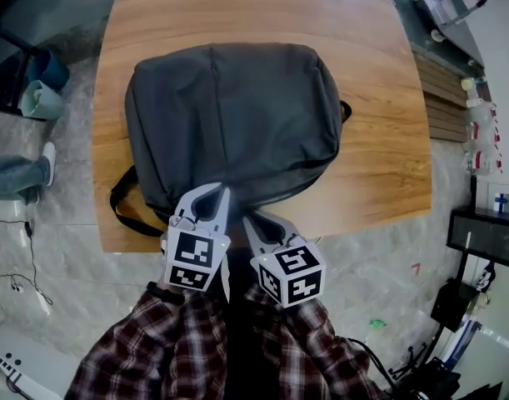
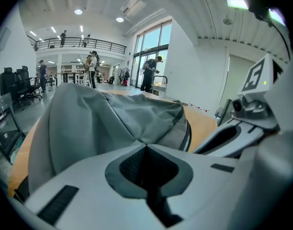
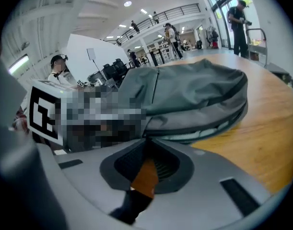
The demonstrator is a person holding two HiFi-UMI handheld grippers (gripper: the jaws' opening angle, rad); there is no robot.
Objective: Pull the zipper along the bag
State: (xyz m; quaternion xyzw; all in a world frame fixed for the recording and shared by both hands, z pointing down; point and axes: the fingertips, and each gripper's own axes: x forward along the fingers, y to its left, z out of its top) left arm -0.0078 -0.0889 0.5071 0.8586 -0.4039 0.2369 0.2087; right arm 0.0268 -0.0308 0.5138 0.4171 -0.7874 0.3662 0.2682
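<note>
the grey bag (image 1: 229, 115) lies on the wooden table (image 1: 379, 98). at its near edge, the left gripper (image 2: 146, 145) is closed, pinching bag fabric. just beside it, the right gripper (image 3: 146, 139) has its jaws together against the bag's rim.

The grey plastic left hand-held gripper (image 1: 222, 192) and the right hand-held gripper (image 1: 248, 220) sit side by side, jaws closed tight.

Wooden table (image 1: 379, 157) on pale marbled floor (image 1: 71, 223); beyond the table's far end, tall windows (image 2: 153, 42), railed mezzanine (image 2: 81, 43), recessed ceiling lights (image 2: 78, 12).
</note>
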